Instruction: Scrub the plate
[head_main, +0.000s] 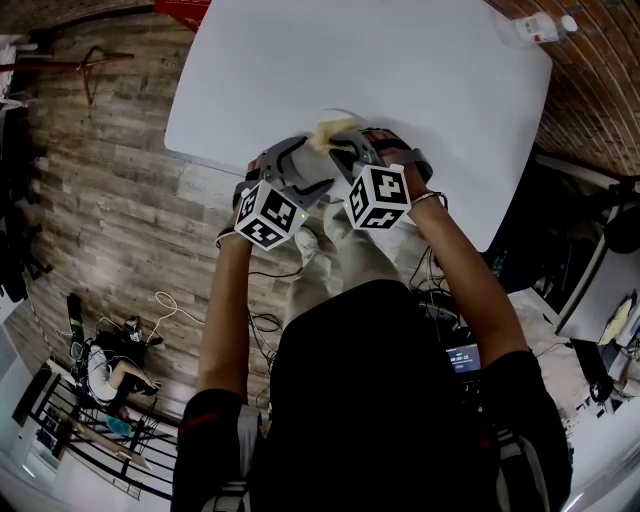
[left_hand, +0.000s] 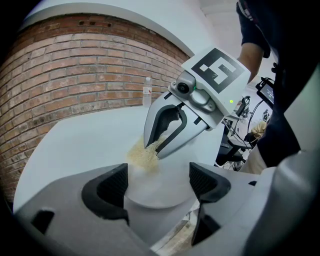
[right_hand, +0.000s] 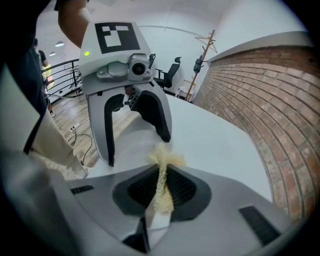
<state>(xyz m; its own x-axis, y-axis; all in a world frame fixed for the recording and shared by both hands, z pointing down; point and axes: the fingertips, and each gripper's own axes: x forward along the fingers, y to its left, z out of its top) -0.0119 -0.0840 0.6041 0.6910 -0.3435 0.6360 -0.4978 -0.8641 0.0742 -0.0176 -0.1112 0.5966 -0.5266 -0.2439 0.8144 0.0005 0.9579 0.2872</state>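
The left gripper grips the white plate by its rim near the table edge. The right gripper is clenched on a straw-coloured scrub pad touching the plate. With only 2 jaws holding it, hard scrubbing could twist the plate loose — or drag the pad out.
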